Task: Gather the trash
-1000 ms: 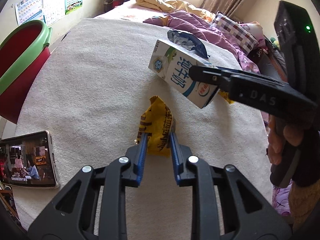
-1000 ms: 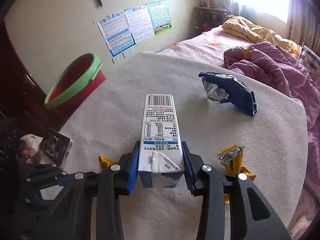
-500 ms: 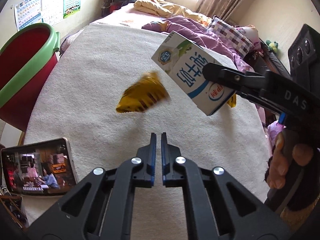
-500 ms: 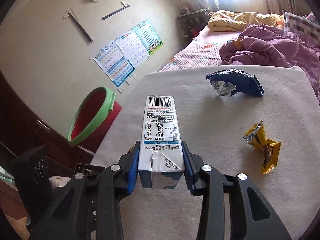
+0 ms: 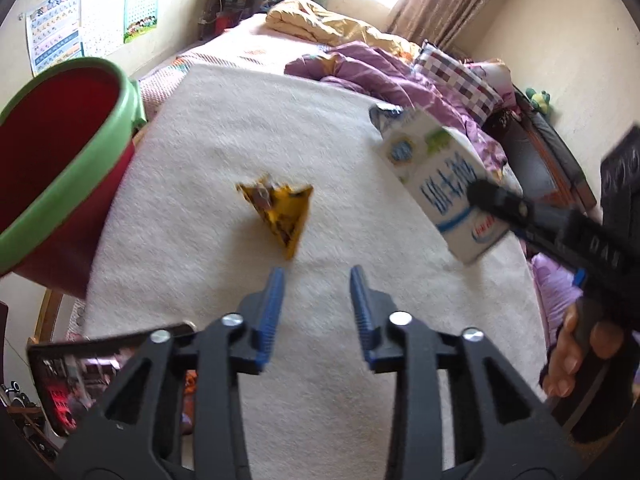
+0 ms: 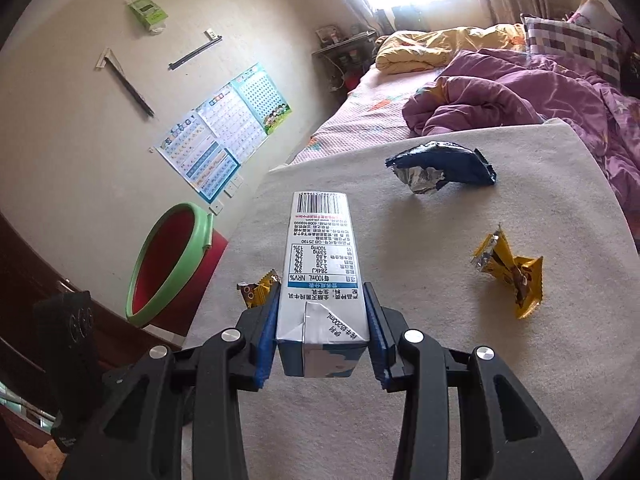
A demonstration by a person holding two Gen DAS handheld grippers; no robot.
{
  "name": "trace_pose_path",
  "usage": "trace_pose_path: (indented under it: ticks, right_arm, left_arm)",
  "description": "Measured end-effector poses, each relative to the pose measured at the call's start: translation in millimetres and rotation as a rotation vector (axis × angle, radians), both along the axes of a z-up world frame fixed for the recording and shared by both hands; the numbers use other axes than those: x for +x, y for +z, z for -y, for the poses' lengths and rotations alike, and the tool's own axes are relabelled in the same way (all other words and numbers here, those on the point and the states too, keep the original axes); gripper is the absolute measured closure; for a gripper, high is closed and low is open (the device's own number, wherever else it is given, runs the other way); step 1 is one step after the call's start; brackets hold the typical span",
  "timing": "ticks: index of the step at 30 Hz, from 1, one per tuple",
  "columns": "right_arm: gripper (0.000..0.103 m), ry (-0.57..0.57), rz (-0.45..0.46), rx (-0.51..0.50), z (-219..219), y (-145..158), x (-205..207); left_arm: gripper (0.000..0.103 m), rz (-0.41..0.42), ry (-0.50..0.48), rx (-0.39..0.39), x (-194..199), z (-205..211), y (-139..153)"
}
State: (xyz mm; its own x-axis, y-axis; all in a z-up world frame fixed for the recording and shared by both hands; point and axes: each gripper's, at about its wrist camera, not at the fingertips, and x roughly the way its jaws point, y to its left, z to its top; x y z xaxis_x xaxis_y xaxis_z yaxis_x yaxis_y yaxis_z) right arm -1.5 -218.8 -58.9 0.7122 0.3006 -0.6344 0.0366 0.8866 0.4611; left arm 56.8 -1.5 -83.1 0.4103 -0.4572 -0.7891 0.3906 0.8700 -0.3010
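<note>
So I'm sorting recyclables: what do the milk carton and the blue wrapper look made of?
The milk carton looks like glossy coated paperboard: crisp folded seams, printed panels. The blue wrapper seems to be foil-lined plastic film: crinkled, with a shiny silver inside showing at the torn end.

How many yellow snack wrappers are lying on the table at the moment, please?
2: one yellow wrapper toward the table's right side, another beside the held milk carton, partly hidden behind it.

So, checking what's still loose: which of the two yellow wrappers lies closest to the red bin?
The yellow wrapper peeking out left of the held milk carton; the other yellow wrapper lies far right, away from the bin.
</note>
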Motion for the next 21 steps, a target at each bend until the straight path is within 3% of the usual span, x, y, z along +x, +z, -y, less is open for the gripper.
trace_pose_path:
  ticks: [4,8,9,11,13,21]
  right_arm:
    - [0.065,-0.044,-0.013,0.004,2,-4,-7]
    - [0.065,-0.075,-0.017,0.003,3,-5,-11]
    - [0.065,-0.083,-0.017,0.003,3,-4,-13]
    - [0.065,-0.098,-0.019,0.003,4,-4,-15]
    - [0.065,-0.112,-0.020,0.003,3,-4,-17]
    - [0.065,-0.103,-0.024,0.018,-12,0,-8]
  left_arm:
    - [0.043,0.021,0.009,0.012,23,0,2]
    - [0.042,-0.027,-0.023,0.050,53,15,-15]
    - [0.044,-0.033,-0.028,0.052,57,18,-19]
    - [0.064,-0.036,-0.039,0.066,62,22,-25]
    - [0.074,-0.055,-0.066,0.057,64,23,-31]
    - [0.076,-0.012,-0.077,-0.056,59,-10,-1]
